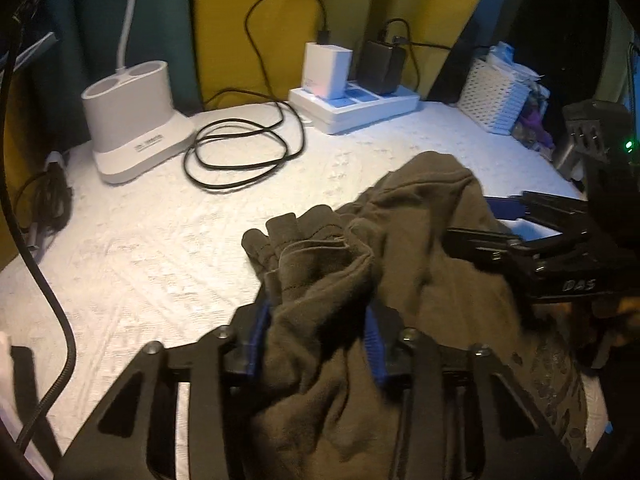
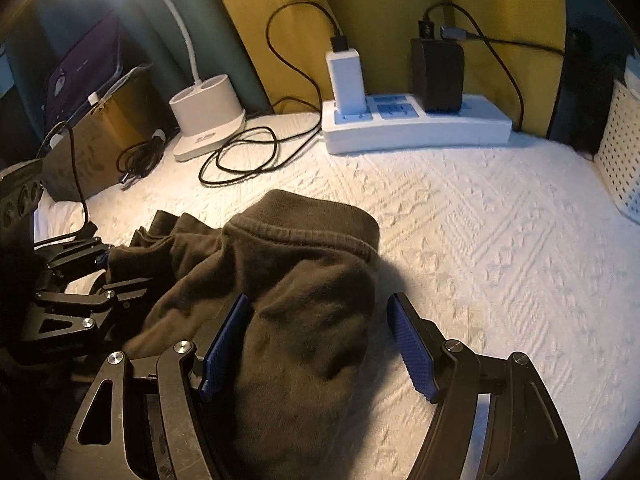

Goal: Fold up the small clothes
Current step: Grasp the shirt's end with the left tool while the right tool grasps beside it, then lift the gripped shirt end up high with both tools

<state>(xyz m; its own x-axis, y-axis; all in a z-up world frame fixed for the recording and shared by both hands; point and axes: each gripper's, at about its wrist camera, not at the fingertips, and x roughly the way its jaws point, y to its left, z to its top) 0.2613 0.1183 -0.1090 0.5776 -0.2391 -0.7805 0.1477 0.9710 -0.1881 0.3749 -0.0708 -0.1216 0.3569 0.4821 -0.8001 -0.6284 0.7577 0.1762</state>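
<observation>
On the white quilted cover, near us: we see a small dark olive garment (image 2: pixel 288 280) lying bunched, its ribbed hem turned toward the back wall.
Garment, left end: a gathered fold (image 1: pixel 320 276) rises between the blue pads of our left gripper (image 1: pixel 316 340).
Left gripper: we find its jaws partly closed and pressing a bunch of that cloth from both sides; the cloth drapes back over the black frame.
Right gripper (image 2: pixel 320 344): we see its jaws spread wide, the left pad (image 2: pixel 224 344) touching or just beside the garment's slope, the right pad (image 2: pixel 412 352) over bare cover, apart from the cloth. It grips nothing.
Right gripper in the left view (image 1: pixel 516 224): it comes in from the right edge, its fingers lying over the garment's far side.
Left gripper in the right view (image 2: pixel 92 276): it sits at the left edge, against the garment's crumpled end.
Surface: the white quilted cover (image 2: pixel 500 240) carries a raised woven pattern and is bare to the right of the garment.
Behind the garment: a coiled black cable (image 2: pixel 244 156) lies loose on the cover.
Back row: a white lamp base (image 2: pixel 208 116) with a bent white neck stands at the left; a white power strip (image 2: pixel 416 124) holds a white charger (image 2: pixel 346 80) and a black adapter (image 2: pixel 438 76).
Right edge: a white perforated basket (image 2: pixel 620 152) stands well apart from the garment.
Backdrop: yellow and teal curtains (image 2: pixel 380 20) hang behind the strip.
</observation>
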